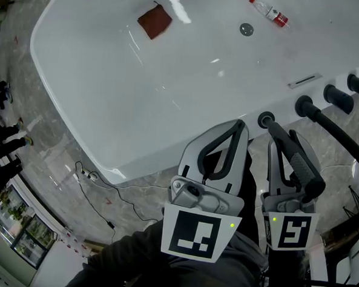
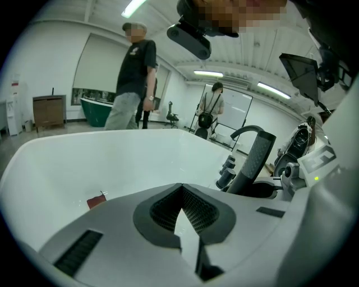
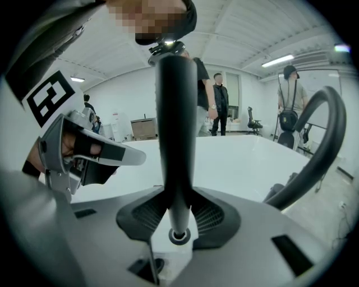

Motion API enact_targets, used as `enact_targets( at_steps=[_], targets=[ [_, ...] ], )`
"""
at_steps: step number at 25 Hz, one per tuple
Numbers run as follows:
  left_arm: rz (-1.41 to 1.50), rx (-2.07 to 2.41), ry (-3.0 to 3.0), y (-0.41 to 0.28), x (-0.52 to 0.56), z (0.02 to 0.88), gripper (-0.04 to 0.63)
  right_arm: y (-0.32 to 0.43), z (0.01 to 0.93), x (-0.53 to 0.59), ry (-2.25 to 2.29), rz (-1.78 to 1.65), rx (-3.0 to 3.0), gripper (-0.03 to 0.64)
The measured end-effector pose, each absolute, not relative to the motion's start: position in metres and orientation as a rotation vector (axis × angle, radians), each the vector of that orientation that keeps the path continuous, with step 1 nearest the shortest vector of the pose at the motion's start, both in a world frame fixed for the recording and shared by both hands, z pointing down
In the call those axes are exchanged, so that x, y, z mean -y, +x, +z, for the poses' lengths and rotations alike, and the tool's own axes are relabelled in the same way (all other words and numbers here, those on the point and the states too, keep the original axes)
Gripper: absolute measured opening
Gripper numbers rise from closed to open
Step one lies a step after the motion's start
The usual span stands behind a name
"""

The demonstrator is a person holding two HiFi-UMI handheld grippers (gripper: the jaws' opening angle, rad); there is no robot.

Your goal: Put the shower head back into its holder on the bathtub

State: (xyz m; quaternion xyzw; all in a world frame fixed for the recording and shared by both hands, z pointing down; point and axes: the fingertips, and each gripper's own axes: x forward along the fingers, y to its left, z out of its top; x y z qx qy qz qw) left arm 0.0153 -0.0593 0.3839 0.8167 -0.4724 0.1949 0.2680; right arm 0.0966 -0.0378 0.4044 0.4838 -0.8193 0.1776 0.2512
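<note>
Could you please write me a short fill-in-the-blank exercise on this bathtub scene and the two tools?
1. The black shower head is gripped by the ____ tool.
2. The left tool is shut, and between its jaws there is ____.
3. Inside the white bathtub, a ____ cloth lies apart from the plastic bottle.

Missing words: right; nothing; red.
</note>
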Motion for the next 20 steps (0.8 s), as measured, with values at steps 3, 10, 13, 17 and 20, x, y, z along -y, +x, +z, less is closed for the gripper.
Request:
enact_targets(
  at_steps=[3,10,13,17,20],
  targets=[
    [0.529,1.275,2.194,0.013,0.060,0.386,0.003,0.096,0.412,0.037,1.303,0.494,2.215,0.141],
    [0.528,1.277,2.185,0.009,0.061,0.389,0.003,0.093,0.421,0.038,1.298,0.494,2.199,0.141],
    [0.530,1.275,2.185,0.007,0.061,0.389,0.003,0.091,0.424,0.039,1.295,0.495,2.195,0.141],
    [0.525,1.279,2.175,0.004,0.061,0.391,0.003,0.089,0.424,0.042,1.294,0.482,2.204,0.141],
    [0.524,1.282,2.173,0.003,0.062,0.392,0.003,0.086,0.424,0.045,1.290,0.470,2.206,0.141]
  ],
)
